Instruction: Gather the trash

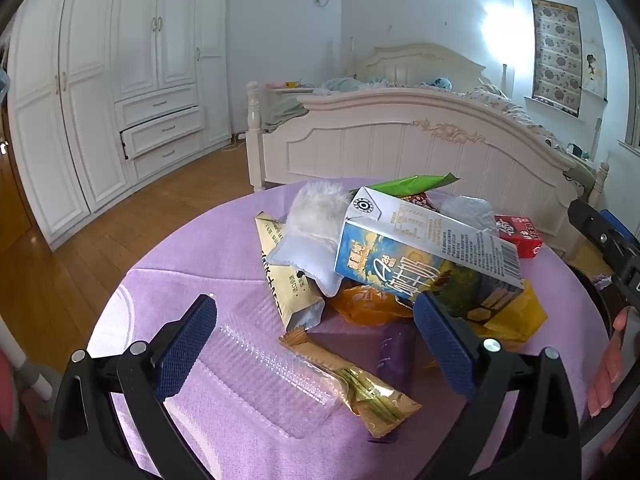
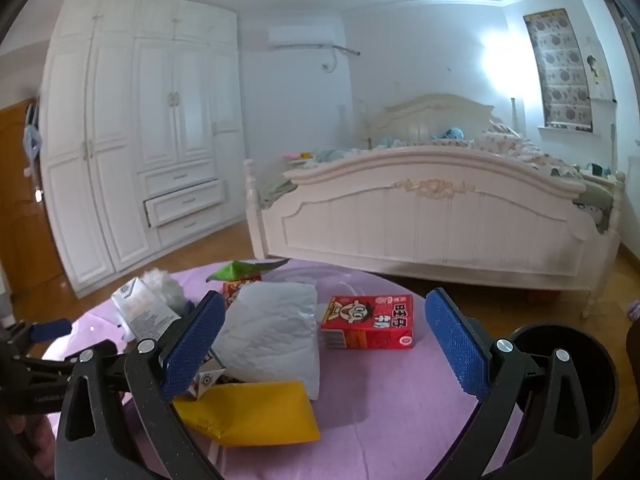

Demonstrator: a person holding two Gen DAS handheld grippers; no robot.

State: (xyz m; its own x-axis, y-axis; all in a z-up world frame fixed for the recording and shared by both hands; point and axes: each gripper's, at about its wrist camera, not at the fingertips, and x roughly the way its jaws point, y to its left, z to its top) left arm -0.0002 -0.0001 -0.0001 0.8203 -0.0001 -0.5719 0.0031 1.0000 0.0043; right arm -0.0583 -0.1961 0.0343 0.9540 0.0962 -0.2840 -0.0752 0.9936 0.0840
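Bench cloth (image 1: 192, 264) showing plain lilac. Milk carton (image 1: 424, 256) wearing blue sky with yellow swirls, white side panel carrying a black barcode. Small box (image 2: 366, 322) showing red with a cartoon face and yellow rays. Flat packet (image 2: 248, 412) showing solid yellow. Wrapper (image 1: 412, 183) showing bright green. Snack wrapper (image 1: 372, 396) showing gold with green stripes. Tray (image 1: 272, 368) looking clear and ribbed. Left gripper (image 1: 316, 344) pads showing dark blue, cross-hatched, on black arms. Bed footboard (image 2: 432, 216) showing cream, floor (image 1: 80, 256) orange-brown wood.

Trash heaped on the desk (image 1: 192, 248), bed (image 1: 400, 148) behind.
A milk carton (image 1: 424, 252) lies atop the pile; a plastic tray (image 1: 272, 364) lies nearest, left of a wafer wrapper (image 1: 372, 396); a small drink box (image 2: 368, 322) sits apart at right.
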